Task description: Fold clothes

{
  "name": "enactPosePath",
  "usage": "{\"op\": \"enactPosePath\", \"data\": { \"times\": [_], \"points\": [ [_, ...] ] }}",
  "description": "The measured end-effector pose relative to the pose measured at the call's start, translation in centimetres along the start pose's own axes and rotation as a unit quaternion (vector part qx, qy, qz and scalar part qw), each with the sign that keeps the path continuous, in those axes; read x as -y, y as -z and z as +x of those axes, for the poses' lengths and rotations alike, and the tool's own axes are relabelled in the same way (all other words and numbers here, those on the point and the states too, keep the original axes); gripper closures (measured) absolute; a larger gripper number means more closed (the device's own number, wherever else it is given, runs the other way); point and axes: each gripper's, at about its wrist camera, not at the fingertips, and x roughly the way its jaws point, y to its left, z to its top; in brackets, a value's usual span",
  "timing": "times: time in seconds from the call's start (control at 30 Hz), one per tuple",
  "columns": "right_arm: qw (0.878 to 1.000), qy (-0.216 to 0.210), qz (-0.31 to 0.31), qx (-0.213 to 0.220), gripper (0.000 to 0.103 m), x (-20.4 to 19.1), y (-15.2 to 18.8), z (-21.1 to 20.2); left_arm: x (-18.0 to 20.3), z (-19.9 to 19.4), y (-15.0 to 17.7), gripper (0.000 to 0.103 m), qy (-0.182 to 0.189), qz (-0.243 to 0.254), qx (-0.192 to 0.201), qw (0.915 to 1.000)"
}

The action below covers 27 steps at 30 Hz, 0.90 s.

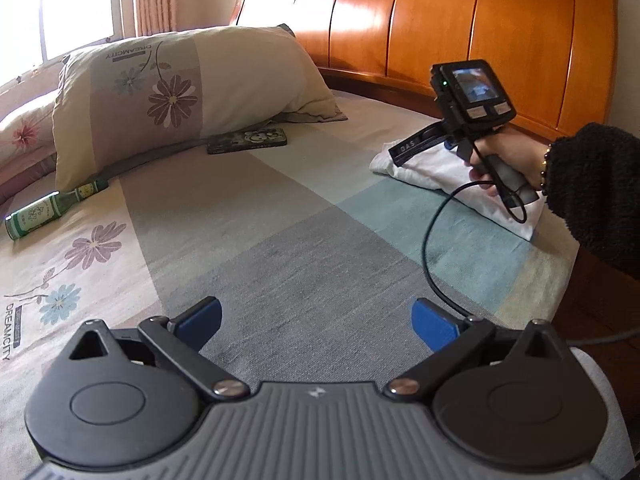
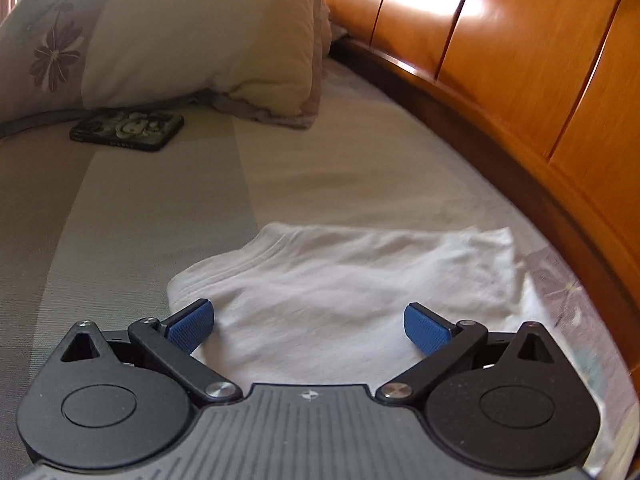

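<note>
Both grippers' fingers spread wide, empty. Right gripper (image 2: 308,326) hovers just over near edge of white folded garment (image 2: 360,280), by headboard (image 2: 520,80) on far right; long axis left-right. Left gripper (image 1: 316,326) well apart over bedsheet (image 1: 280,220). Right hand nearer.

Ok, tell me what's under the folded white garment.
The folded white garment lies flat on the patterned bed sheet, near the wooden headboard. Only sheet shows around its edges; anything directly beneath it is covered.
</note>
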Motion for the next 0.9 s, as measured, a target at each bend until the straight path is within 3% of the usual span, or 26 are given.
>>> {"op": "enactPosePath", "data": {
  "times": [0.13,0.3,0.4,0.53,0.77,0.9],
  "points": [
    [0.997,-0.068,0.008,0.019,0.0,-0.5,1.5,-3.8,-0.5,-0.4,-0.1,0.002,-0.006,-0.008,0.014,0.9999],
    [0.999,-0.034,0.015,0.019,0.0,0.9,5.3,-10.1,-0.8,-1.1,0.0,0.002,0.016,-0.039,0.035,0.9985],
    [0.998,-0.041,0.04,0.023,0.0,2.3,8.4,-12.2,-0.6,-1.1,0.1,0.002,0.028,-0.056,0.025,0.9977],
    [0.989,-0.088,0.118,-0.019,0.0,4.4,12.1,-11.4,0.2,-1.2,0.3,0.002,0.04,-0.062,0.008,0.9973],
    [0.986,-0.082,0.141,-0.033,0.0,2.9,14.9,-15.7,1.5,-1.2,0.9,0.002,0.018,-0.061,-0.022,0.9977],
    [0.988,-0.072,0.128,-0.045,0.0,1.4,16.4,-18.6,2.1,-0.5,1.0,0.002,0.028,-0.061,-0.042,0.9969]
  ]
}}
